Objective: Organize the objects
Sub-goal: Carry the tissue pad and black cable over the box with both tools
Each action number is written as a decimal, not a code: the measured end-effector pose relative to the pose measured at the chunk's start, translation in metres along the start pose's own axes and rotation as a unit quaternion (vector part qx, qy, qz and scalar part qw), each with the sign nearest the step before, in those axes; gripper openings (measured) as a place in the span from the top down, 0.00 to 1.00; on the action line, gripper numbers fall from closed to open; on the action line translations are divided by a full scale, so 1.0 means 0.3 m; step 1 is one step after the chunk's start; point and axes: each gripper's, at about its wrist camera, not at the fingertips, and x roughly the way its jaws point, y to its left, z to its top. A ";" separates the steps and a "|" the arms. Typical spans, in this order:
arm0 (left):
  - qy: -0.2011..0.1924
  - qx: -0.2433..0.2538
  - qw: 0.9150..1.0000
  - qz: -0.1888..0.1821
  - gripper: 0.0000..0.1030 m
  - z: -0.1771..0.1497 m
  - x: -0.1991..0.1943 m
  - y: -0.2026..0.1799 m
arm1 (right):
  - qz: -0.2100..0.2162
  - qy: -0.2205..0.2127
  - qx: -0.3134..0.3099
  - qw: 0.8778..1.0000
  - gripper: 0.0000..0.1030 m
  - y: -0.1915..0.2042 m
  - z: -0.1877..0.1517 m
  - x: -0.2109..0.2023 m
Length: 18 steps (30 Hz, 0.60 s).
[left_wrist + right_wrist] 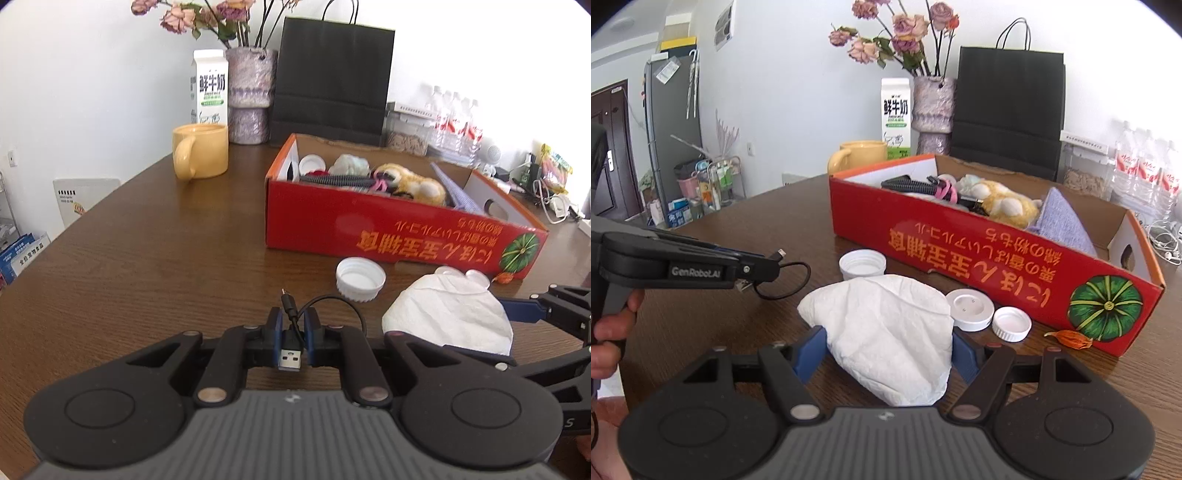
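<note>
Inside the red box, plush toy; left jaws pinch cable, right jaws straddle tissue.

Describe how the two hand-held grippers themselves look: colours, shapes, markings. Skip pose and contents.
Both are alike. The left hand-held gripper has a grey ribbed body, two round black discs, black linkage bars with silver pivot pins and blue finger pads. The right hand-held gripper shows the same build. Seen side-on from the right wrist view, the left one bears white "GenRobot.AI" lettering, and a bare hand grips its handle.
</note>
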 end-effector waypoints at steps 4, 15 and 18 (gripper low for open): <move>-0.026 0.003 1.000 -0.011 0.87 0.043 -0.045 -0.011 | -0.008 -0.015 0.002 1.000 0.32 -0.003 0.005 -0.023; -0.086 0.009 0.995 -0.049 0.87 0.219 -0.055 -0.092 | -0.048 -0.073 0.013 0.996 0.32 -0.076 0.091 -0.095; -0.094 0.008 0.994 -0.058 0.87 0.265 -0.030 -0.119 | -0.061 -0.086 0.016 0.994 0.32 -0.110 0.123 -0.102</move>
